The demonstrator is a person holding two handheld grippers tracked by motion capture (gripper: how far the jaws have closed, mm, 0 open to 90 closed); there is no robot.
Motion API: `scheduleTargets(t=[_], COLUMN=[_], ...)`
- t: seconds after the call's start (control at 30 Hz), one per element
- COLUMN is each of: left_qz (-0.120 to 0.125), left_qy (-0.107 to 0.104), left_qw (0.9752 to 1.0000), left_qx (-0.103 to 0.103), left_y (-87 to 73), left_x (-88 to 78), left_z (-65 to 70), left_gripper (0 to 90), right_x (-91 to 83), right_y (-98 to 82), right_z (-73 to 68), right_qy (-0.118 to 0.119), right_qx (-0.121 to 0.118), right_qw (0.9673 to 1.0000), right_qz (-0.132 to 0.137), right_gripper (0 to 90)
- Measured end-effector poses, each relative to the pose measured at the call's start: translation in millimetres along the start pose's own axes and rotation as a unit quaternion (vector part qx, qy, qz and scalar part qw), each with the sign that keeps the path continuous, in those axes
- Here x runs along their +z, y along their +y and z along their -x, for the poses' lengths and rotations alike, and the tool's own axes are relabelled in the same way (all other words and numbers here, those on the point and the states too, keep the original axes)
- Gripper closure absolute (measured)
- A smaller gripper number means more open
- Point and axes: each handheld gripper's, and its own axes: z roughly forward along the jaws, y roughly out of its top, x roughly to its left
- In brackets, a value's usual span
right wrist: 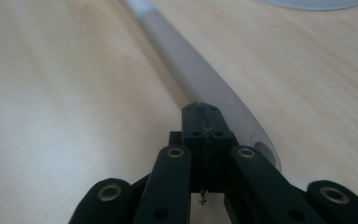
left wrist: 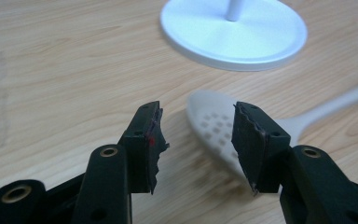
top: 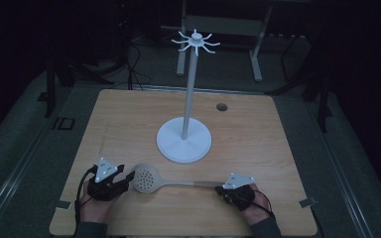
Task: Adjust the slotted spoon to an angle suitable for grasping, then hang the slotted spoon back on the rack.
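I see a pale slotted spoon (top: pixel 155 180) lying flat on the wooden table (top: pixel 258 134), its perforated bowl toward my left and its handle running off to the right; it sits just in front of the round base of the white hook stand (top: pixel 184 140), near it but not touching.

My left gripper (top: pixel 123 177) is held just beside the bowl end; in the left gripper view its jaws stand wide apart, with the spoon's bowl (left wrist: pixel 212 128) lying on the table beyond and between them, and the pads press on nothing (the worn edge of one pad (left wrist: pixel 154 140) shows a small red mark).

My right gripper (top: pixel 222 189) is at the handle end; in the right gripper view its jaws are pressed flat together with nothing between them, and the handle (right wrist: pixel 200 77) runs alongside them to one side, its end with the hanging hole just beside the closed tips; whether the tips actually touch the handle I cannot tell.

The stand's pole rises upright from the base to a ring of small hooks (top: pixel 196 41) at the top; none of them carries anything.
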Motion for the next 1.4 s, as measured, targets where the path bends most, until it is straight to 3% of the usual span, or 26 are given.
scheduleTargets(t=[0.07,0.1,0.17,0.2,0.3,0.33,0.37,0.43,0.5,0.53,0.57,0.6,0.63,0.77,0.93,1.03,1.13,1.17,1.37,1.4], left_qz=[-0.008,-0.008,-0.021,-0.021,-0.030,-0.030,-0.034,-0.038,-0.042,-0.042,-0.044,-0.044,-0.048,-0.046,-0.049,-0.051,-0.051,-0.050,-0.055,-0.055], left_qy=[-0.009,-0.009,-0.024,-0.024,-0.042,-0.042,-0.049,-0.056,-0.061,-0.061,-0.066,-0.066,-0.067,-0.067,-0.078,-0.080,-0.081,-0.084,-0.105,-0.105], left_qw=[0.9998,0.9998,0.9990,0.9990,0.9973,0.9973,0.9963,0.9955,0.9949,0.9949,0.9943,0.9943,0.9932,0.9924,0.9905,0.9894,0.9880,0.9877,0.9822,0.9822], left_qx=[0.013,0.013,0.033,0.033,0.053,0.053,0.062,0.067,0.069,0.069,0.072,0.072,0.082,0.093,0.102,0.110,0.121,0.122,0.145,0.145], left_y=[7.2,7.2,18.9,18.9,33.5,33.5,39.6,44.8,49.1,49.1,52.6,52.6,55.8,60.0,67.1,69.6,73.2,74.7,85.3,85.3], left_x=[3.6,3.6,8.9,8.9,15.0,15.0,18.2,21.6,24.8,24.8,28.1,28.1,30.5,33.5,38.1,39.4,41.8,43.0,48.6,48.6], left_z=[3.5,3.5,9.5,9.5,15.3,15.3,16.2,16.8,17.1,17.1,17.8,17.8,19.4,22.1,26.4,28.8,32.2,33.8,43.0,43.0], left_gripper=[51.5,51.3,51.2,51.2,51.1,51.1,51.0,49.7,49.7,49.7,49.8,49.8,49.8,49.2,49.3,49.2,48.2,48.4,48.8,49.1], right_x=[3.3,4.7,5.9,5.9,-4.7,-4.7,-13.4,-24.4,-35.5,-35.5,-45.2,-45.2,-53.8,-60.5,-63.5,-66.2,-68.8,-71.4,-76.6,-76.6], right_y=[1.9,2.7,3.5,3.5,1.7,1.7,-1.3,-6.4,-12.9,-12.9,-20.1,-20.1,-27.0,-32.8,-41.2,-41.8,-44.3,-47.3,-51.5,-51.5], right_z=[6.2,9.1,14.9,14.9,22.3,22.3,26.3,31.1,34.9,34.9,38.6,38.6,42.9,48.9,59.0,63.0,66.4,69.0,74.0,74.0], right_qy=[-0.011,-0.013,-0.013,-0.013,-0.010,-0.010,-0.008,-0.004,-0.005,-0.005,-0.010,-0.010,-0.018,-0.033,-0.049,-0.057,-0.061,-0.067,-0.074,-0.074], right_qx=[0.010,0.022,0.046,0.046,0.085,0.085,0.102,0.126,0.146,0.146,0.164,0.164,0.178,0.189,0.212,0.207,0.212,0.218,0.233,0.233], right_qw=[0.9998,0.9996,0.9985,0.9985,0.9942,0.9942,0.9908,0.9859,0.9811,0.9811,0.9760,0.9760,0.9724,0.9700,0.9644,0.9655,0.9636,0.9615,0.9557,0.9557], right_qz=[0.010,0.015,0.029,0.029,0.064,0.064,0.089,0.110,0.128,0.128,0.144,0.144,0.150,0.149,0.150,0.148,0.151,0.153,0.165,0.165], right_gripper=[89.4,89.3,88.4,88.4,82.4,82.4,81.7,80.6,78.6,78.6,77.0,77.0,75.3,69.6,59.5,56.1,55.3,54.5,50.7,50.7])
